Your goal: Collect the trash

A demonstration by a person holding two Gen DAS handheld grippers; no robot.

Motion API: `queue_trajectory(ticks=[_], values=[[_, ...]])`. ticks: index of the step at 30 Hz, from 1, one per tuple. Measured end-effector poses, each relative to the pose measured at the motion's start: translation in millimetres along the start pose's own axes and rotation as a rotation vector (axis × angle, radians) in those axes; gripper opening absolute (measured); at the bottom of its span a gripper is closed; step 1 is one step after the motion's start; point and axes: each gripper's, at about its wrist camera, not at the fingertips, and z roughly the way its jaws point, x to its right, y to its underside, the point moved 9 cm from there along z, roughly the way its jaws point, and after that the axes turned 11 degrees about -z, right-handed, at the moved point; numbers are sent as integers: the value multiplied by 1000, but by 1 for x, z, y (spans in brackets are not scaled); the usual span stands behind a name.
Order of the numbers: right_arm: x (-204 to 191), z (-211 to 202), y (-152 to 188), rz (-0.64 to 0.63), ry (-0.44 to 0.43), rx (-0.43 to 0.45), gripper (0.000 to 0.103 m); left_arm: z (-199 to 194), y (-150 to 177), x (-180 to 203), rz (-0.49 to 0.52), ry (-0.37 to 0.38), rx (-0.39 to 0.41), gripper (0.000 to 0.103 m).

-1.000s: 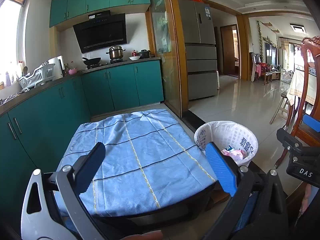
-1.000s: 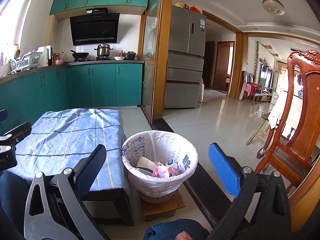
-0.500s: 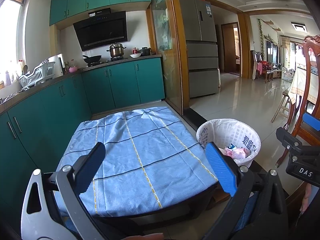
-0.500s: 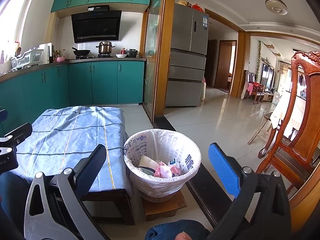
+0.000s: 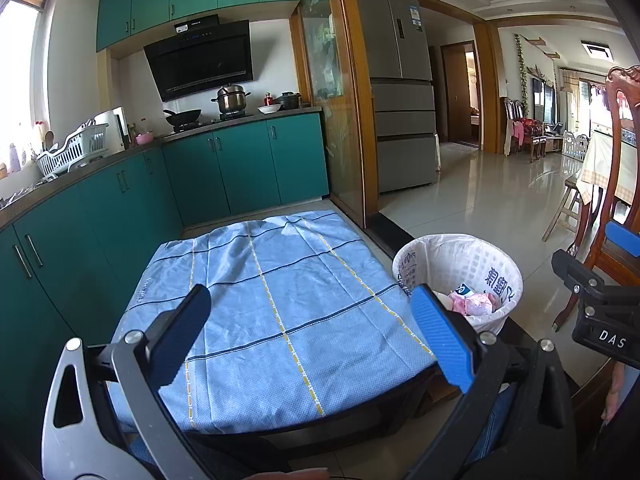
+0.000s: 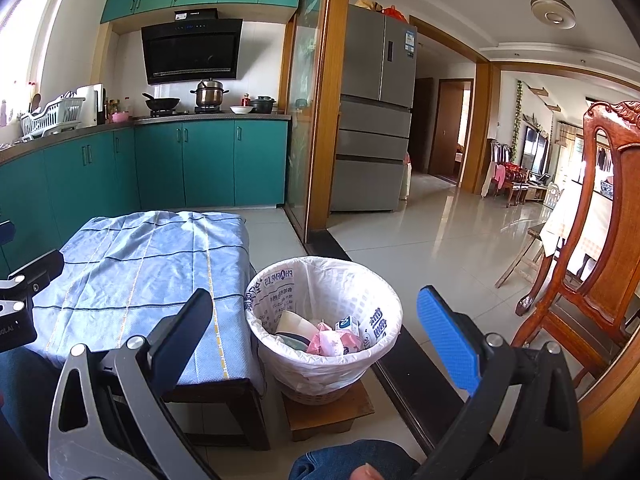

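Both the left gripper (image 5: 308, 320) and right gripper (image 6: 314, 322) have drawn back slightly, fingers apart and empty; the trash (image 6: 332, 340) lies in the basket (image 6: 320, 272) right of the bare table (image 5: 280, 300), so collecting looks finished.

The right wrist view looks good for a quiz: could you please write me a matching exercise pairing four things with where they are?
Things:
1. trash basket
2. blue cloth
3. steel pot
4. pink wrapper

Places:
A. on the stove under the range hood
B. inside the white liner bag
C. spread over the low table
D. on a small wooden block, right of the table

Pairs: 1-D, 2-C, 3-A, 4-B
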Motion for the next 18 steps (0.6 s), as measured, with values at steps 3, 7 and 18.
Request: queue_trajectory(ticks=[3,7,18], values=[[0,0,0,0,0,-1,100,0,0,0,1,0,-1,100],[0,0,0,1,0,0,100,0,0,0,-1,0,-1,100],[-2,4,3,0,-3,-7,100,4,4,0,-2,2,-9,100]])
